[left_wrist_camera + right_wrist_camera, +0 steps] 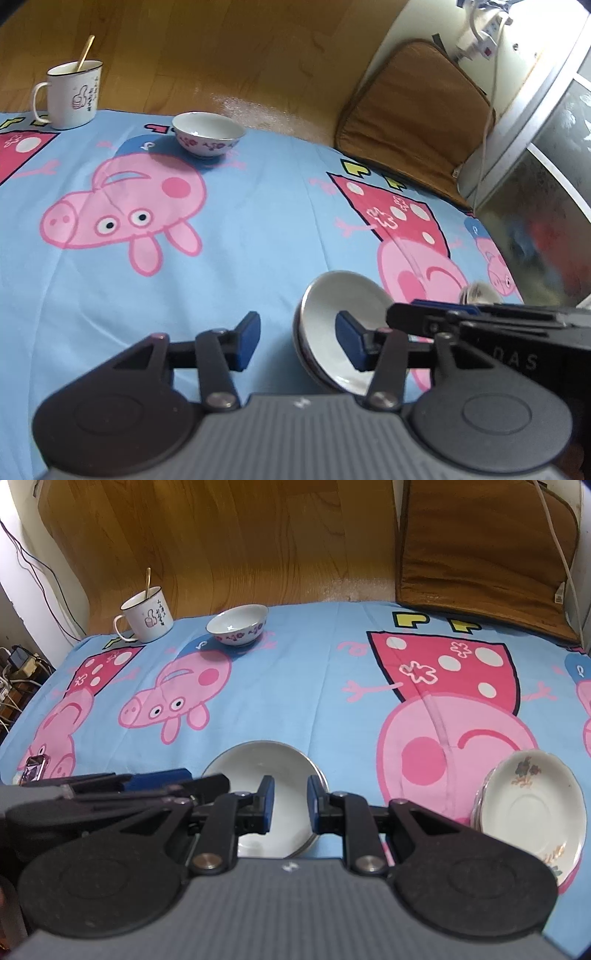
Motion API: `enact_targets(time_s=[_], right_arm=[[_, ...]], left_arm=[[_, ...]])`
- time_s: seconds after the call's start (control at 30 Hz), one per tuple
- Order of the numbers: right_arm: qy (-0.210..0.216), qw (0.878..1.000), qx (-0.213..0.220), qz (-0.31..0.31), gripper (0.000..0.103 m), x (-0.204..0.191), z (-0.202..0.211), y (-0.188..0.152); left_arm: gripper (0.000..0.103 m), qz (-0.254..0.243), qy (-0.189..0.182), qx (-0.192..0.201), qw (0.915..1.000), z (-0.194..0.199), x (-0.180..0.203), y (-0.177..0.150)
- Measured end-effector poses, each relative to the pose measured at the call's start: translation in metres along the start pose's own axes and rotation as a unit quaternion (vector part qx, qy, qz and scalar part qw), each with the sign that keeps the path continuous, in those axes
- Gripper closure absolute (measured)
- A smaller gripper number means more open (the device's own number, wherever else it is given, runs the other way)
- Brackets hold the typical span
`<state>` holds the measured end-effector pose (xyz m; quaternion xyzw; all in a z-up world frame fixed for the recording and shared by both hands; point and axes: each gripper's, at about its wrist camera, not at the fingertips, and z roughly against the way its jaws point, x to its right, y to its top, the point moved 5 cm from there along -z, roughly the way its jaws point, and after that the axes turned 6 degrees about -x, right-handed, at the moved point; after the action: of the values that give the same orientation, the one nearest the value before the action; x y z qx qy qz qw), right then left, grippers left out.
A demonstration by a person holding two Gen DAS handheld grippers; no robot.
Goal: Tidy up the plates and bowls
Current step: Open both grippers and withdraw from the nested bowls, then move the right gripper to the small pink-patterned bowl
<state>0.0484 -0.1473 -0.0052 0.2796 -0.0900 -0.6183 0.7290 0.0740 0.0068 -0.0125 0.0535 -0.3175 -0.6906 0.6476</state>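
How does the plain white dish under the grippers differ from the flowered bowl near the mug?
The plain white dish is shallow and wide with an undecorated inside; the flowered bowl is deeper and narrower, with red flowers around its outer wall. The dish lies close below both grippers; the bowl stands at the far edge of the cloth beside the mug. Both sit upright and look empty.

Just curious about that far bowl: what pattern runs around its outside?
Small purple-red flowers on white, on the bowl; clearest in the right wrist view.
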Motion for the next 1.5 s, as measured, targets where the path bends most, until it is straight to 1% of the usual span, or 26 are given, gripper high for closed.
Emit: enact_targets(time_s=[0.13,0.27,0.33,0.4,0.5,0.67,1.07,1.37,1.43,1.5], right_arm=[[-0.004,1.0,0.0,0.0,0.079,-0.002,0.0,0.001],[-0.007,1.0,0.004,-0.002,0.079,-0.001,0.001,0.004],[-0.007,1.0,0.006,-0.003,0.079,-0.001,0.002,0.007],[-0.007,1.0,0.007,-0.002,0.079,-0.002,0.003,0.01],[-0.005,1.0,0.009,-0.001,0.079,-0.004,0.004,0.015],[-0.002,1.0,0.012,0.006,0.079,-0.014,0.004,0.023],[0.008,1.0,0.005,0.01,0.079,-0.027,-0.008,0.04],[0.012,1.0,-0.003,0.001,0.078,-0.03,-0.023,0.065],[0.015,1.0,-0.007,-0.003,0.078,-0.031,-0.029,0.072],[0.019,1.0,-0.012,-0.008,0.077,-0.033,-0.035,0.078]], left_arm=[[0.053,0.01,0.006,0.024,0.9996,0.01,-0.009,0.007],[0.053,0.04,0.003,0.043,0.9983,0.021,-0.027,0.015],[0.053,0.044,0.009,0.048,0.9978,0.023,-0.033,0.017],[0.053,0.043,0.016,0.049,0.9978,0.022,-0.037,0.017],[0.053,0.037,0.012,0.043,0.9983,0.018,-0.038,0.016],[0.053,0.036,0.011,0.045,0.9983,0.016,-0.044,0.017],[0.053,0.063,0.02,0.051,0.9965,0.014,-0.077,0.027],[0.053,0.094,0.03,0.054,0.9937,0.006,-0.112,0.038],[0.053,0.093,0.036,0.057,0.9934,0.004,-0.117,0.041],[0.053,0.09,0.052,0.062,0.9927,0.001,-0.123,0.045]])
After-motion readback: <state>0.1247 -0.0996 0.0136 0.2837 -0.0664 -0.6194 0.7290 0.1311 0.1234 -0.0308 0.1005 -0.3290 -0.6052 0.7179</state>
